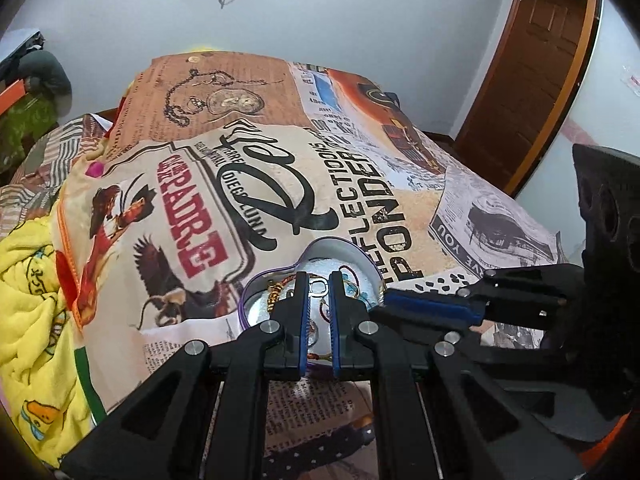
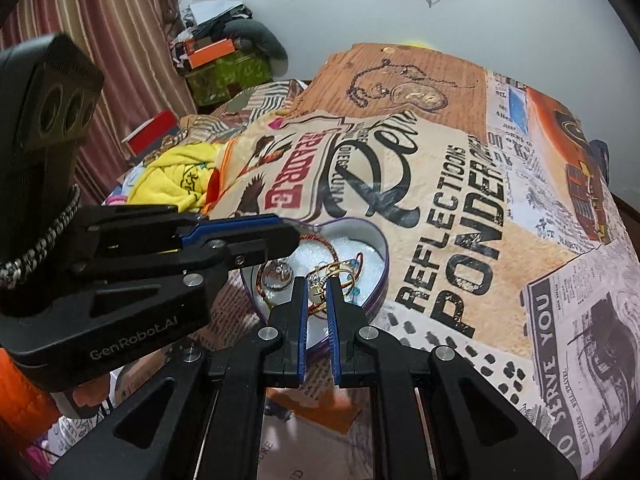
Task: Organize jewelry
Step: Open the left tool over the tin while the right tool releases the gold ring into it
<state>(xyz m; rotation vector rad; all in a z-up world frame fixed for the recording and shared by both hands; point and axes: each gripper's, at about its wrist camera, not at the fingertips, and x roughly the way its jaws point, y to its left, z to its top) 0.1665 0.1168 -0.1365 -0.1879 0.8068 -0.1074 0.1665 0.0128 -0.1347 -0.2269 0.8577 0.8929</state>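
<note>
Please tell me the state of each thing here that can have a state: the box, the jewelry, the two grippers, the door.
Heart-shaped box: open, no lid on it, resting on the printed blanket.
Jewelry: lying loose and mixed inside the box.
Left gripper: jaws shut, holding nothing, above the box.
Right gripper: jaws shut, holding nothing, above the box.
Door: closed.

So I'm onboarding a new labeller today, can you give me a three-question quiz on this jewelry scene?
1. True or false: the heart-shaped tin has its lid on.
2. What lies inside the tin? A) coins B) bangles and chains C) buttons
3. Fill in: the tin sits on a printed ____.

Both the left claw and the right claw hang over the tin.

Key: 1 false; 2 B; 3 bedspread.
</note>
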